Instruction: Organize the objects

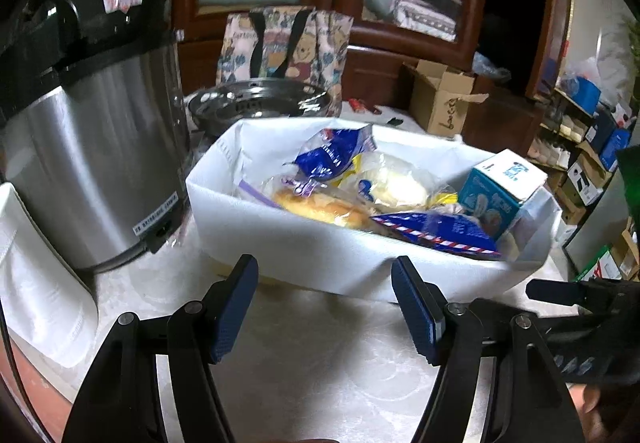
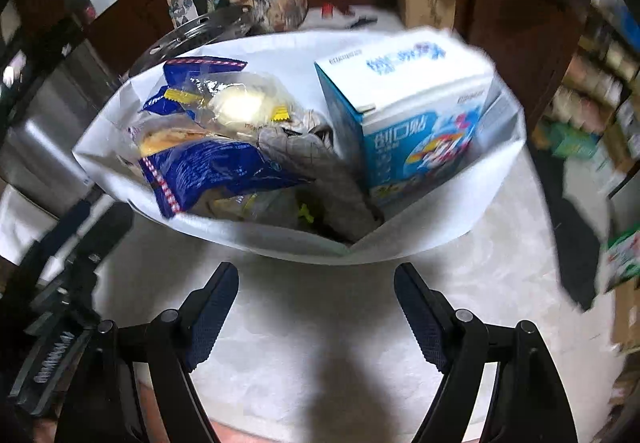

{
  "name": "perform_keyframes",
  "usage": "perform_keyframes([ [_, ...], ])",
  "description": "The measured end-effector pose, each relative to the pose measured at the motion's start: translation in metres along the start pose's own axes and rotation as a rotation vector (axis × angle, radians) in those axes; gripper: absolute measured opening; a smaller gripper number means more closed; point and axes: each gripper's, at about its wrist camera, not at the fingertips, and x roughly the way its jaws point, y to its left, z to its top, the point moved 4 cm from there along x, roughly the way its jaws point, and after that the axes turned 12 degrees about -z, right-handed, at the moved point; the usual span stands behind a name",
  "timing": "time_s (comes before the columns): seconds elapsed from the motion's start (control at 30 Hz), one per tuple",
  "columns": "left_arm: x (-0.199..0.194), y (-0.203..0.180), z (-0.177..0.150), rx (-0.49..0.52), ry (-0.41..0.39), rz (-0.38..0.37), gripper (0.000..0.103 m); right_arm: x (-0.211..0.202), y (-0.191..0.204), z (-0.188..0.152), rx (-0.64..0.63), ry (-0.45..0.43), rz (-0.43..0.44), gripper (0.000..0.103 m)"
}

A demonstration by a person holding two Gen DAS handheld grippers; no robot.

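Observation:
A white fabric bin (image 1: 304, 243) stands on the pale table, also in the right wrist view (image 2: 280, 239). It holds blue-wrapped bread packets (image 1: 332, 159) (image 2: 216, 171), a blue-and-white box (image 1: 500, 187) (image 2: 416, 115) at its right end and a grey glove (image 2: 316, 167). My left gripper (image 1: 324, 283) is open and empty just in front of the bin's near wall. My right gripper (image 2: 316, 287) is open and empty, also just short of the bin.
A steel pot (image 1: 92, 171) stands left of the bin, with a metal bowl (image 1: 260, 103) and a patterned tote bag (image 1: 284, 43) behind. A cardboard box (image 1: 440, 99) sits at the back right. Another white bin (image 1: 36, 283) is at far left. Shelves of boxes line the right.

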Motion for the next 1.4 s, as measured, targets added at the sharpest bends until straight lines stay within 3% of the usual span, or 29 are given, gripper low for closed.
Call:
perform_keyframes([
  [0.37,-0.015,-0.007,0.006,0.020,-0.059,-0.024,0.069,-0.027,0.007,0.001,-0.029,-0.171,-0.098,0.078],
  [0.63,-0.013,-0.011,0.004,0.025,-0.047,-0.017,0.069,-0.029,0.005,-0.002,-0.015,-0.172,-0.109,0.078],
  [1.0,0.004,-0.007,-0.005,0.022,0.042,0.018,0.069,-0.025,-0.006,-0.008,0.016,-0.140,-0.104,0.078],
  [1.4,0.010,-0.008,-0.007,0.021,0.070,-0.015,0.069,-0.023,-0.014,-0.010,0.049,-0.118,-0.063,0.078],
])
